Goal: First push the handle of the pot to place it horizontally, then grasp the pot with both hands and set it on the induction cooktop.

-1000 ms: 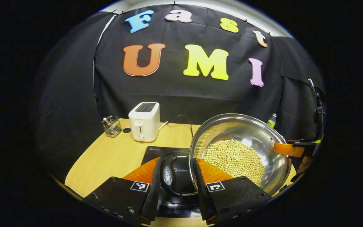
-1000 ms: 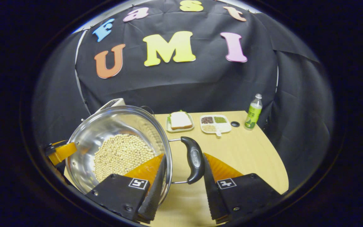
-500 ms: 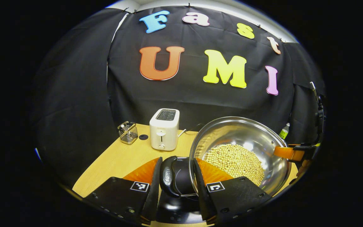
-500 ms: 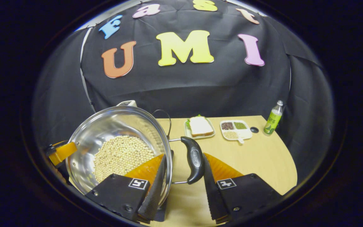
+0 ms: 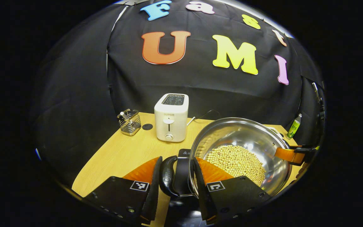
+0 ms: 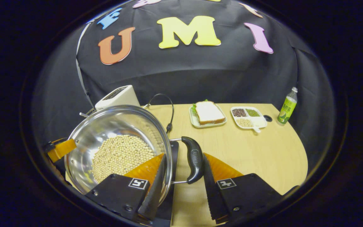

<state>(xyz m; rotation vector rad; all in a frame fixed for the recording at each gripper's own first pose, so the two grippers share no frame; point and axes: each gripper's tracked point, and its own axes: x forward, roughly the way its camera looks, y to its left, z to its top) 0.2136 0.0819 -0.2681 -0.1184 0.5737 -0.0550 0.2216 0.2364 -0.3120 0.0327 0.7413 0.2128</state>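
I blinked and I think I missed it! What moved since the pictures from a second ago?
The pot of beans, held by both grippers, was carried toward the toaster and over the induction cooktop, which now shows under the pot's right edge. The left gripper and right gripper kept gripping the pot's side handles. The sandwich plate, bottle and toaster stayed put.

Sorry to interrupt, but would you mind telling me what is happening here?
A person holds a round steel pot of pale beans by its two black side handles, the left gripper on one handle, the right gripper on the other. The pot sits over the black induction cooktop on the wooden table.
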